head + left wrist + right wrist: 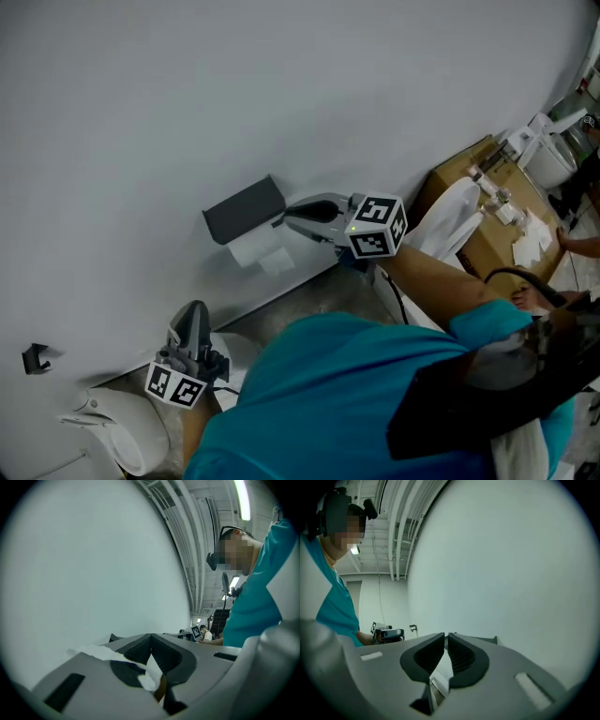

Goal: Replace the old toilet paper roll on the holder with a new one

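The dark grey holder cover is fixed to the wall, with white toilet paper hanging under it. My right gripper points level, its tips at the cover's right edge. Its jaws stand almost together, with a thin white strip in the hollow behind the tips; a corner of the cover shows past them. Whether the tips pinch the cover I cannot tell. My left gripper is lower left, away from the holder, and points up the wall. It is shut on a torn white paper scrap.
A white toilet is at the bottom left below the left gripper. A small black hook is on the wall at the left. A cardboard box and white bags stand at the right.
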Tool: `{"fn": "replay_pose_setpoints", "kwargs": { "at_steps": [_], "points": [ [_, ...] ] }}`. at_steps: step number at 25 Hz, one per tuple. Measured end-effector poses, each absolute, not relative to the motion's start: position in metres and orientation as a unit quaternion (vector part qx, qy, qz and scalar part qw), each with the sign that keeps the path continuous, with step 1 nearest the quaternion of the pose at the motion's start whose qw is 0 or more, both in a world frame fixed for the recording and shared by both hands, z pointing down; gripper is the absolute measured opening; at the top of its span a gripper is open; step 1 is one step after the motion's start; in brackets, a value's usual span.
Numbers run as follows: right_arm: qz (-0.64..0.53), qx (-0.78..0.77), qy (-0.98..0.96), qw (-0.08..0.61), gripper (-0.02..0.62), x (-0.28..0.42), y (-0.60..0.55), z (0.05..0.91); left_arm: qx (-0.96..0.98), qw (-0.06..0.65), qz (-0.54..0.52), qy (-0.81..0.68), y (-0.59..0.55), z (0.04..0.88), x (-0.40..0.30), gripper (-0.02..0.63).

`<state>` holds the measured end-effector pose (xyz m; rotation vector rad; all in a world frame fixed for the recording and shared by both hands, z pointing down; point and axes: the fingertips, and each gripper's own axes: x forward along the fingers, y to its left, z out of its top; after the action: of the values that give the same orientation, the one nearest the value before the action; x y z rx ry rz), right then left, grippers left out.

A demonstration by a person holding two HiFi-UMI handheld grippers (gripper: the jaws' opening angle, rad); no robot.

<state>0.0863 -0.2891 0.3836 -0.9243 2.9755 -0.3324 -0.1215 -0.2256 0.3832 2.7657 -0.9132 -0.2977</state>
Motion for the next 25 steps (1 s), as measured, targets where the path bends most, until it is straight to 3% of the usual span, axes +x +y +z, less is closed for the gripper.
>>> {"fn": "replay_pose_setpoints", "kwargs": {
  "at_steps": [3, 25],
  "points": [
    [-0.106, -0.304, 0.947, 0.019, 0.003, 0.086, -0.298, 0.373, 0.940, 0.096, -0.100, -0.313, -0.231, 0.377, -0.122, 0.009],
    [-0.102, -0.318, 0.941, 0.053, 0.002, 0.084, -0.310, 0.341, 0.934, 0.062, -0.087, -0.341, -0.271, 0.347, -0.126, 0.009]
  ]
}}
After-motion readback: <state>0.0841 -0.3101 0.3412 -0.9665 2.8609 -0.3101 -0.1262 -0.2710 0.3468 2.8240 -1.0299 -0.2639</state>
